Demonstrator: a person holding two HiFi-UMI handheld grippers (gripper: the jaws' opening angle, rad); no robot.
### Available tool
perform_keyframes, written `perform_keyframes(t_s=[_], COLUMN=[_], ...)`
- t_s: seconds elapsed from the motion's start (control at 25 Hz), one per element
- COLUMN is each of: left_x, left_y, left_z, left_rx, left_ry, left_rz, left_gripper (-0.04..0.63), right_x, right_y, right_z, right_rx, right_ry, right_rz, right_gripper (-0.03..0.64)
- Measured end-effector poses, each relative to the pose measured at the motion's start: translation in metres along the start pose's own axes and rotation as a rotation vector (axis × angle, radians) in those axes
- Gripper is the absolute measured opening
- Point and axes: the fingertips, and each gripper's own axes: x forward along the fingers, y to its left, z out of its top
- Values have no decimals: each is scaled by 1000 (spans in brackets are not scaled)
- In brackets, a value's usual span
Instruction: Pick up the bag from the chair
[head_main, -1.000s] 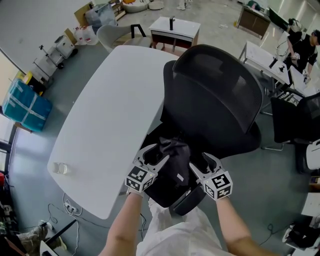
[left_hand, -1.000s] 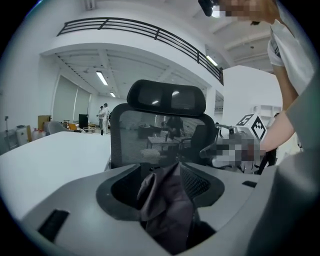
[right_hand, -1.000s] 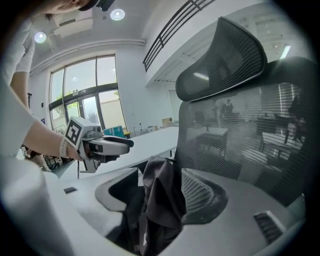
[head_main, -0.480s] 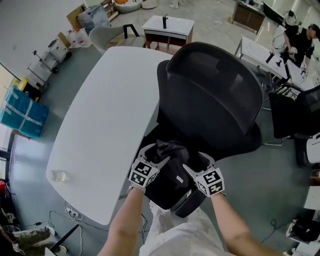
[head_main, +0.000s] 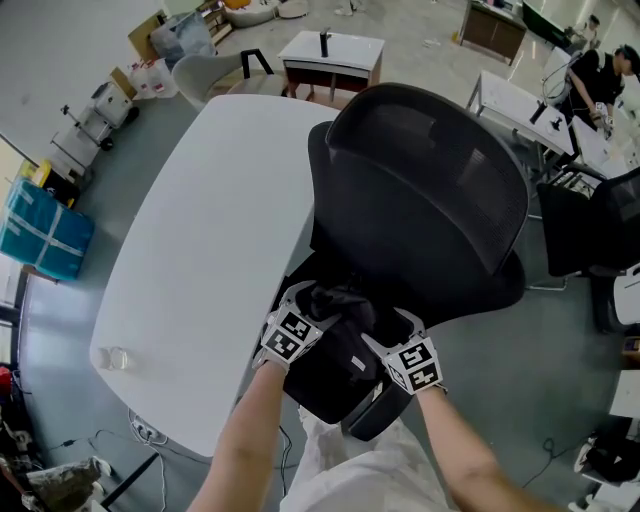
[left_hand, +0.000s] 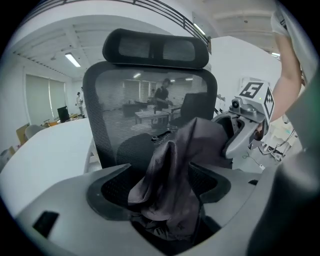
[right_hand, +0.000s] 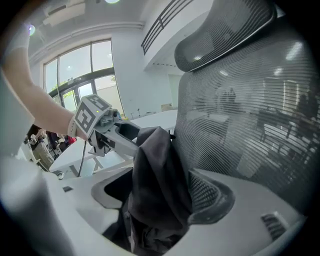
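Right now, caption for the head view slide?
The left gripper and right gripper clamp the black bag at the mesh chair, beside a white table.

No legible text, brand, number or sign in any view. Cubes on the left claw (head_main: 311, 301) and right claw (head_main: 394, 323) carry black-and-white square code patterns, not lettering. Nothing readable on the bag (head_main: 343, 302), chair (head_main: 430, 190) or desk (head_main: 200, 250).

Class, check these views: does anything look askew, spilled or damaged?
Nothing stands out. The black bag is merely bunched where the left gripper and right gripper both pinch it; the chair stands upright beside the white table.
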Motion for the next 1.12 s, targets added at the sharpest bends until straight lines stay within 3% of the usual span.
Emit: perform_keyframes(t_s=[0.2, 0.44, 0.52, 0.72, 0.88, 1.12], left_x=[17, 29, 29, 29, 26, 17], left_y=[-11, -13, -13, -18, -27, -41], left_z=[-3, -4, -6, -12, -16, -30], left_rx=[95, 79, 67, -2, -54, -120], left_ry=[62, 58, 57, 60, 59, 61], left_rz=[-69, -77, -78, -88, -87, -46], left_gripper=[353, 317, 262, 156, 115, 86], right_x=[5, 16, 17, 17, 16, 11], right_y=[8, 0, -3, -9, -10, 2], right_z=[2, -4, -3, -8, -15, -23], right_rx=[6, -13, -4, 31, 65, 57], right_ry=[17, 39, 31, 11, 33, 48], right_rz=[31, -28, -35, -55, -56, -56], right_gripper=[330, 330, 325, 202, 132, 103])
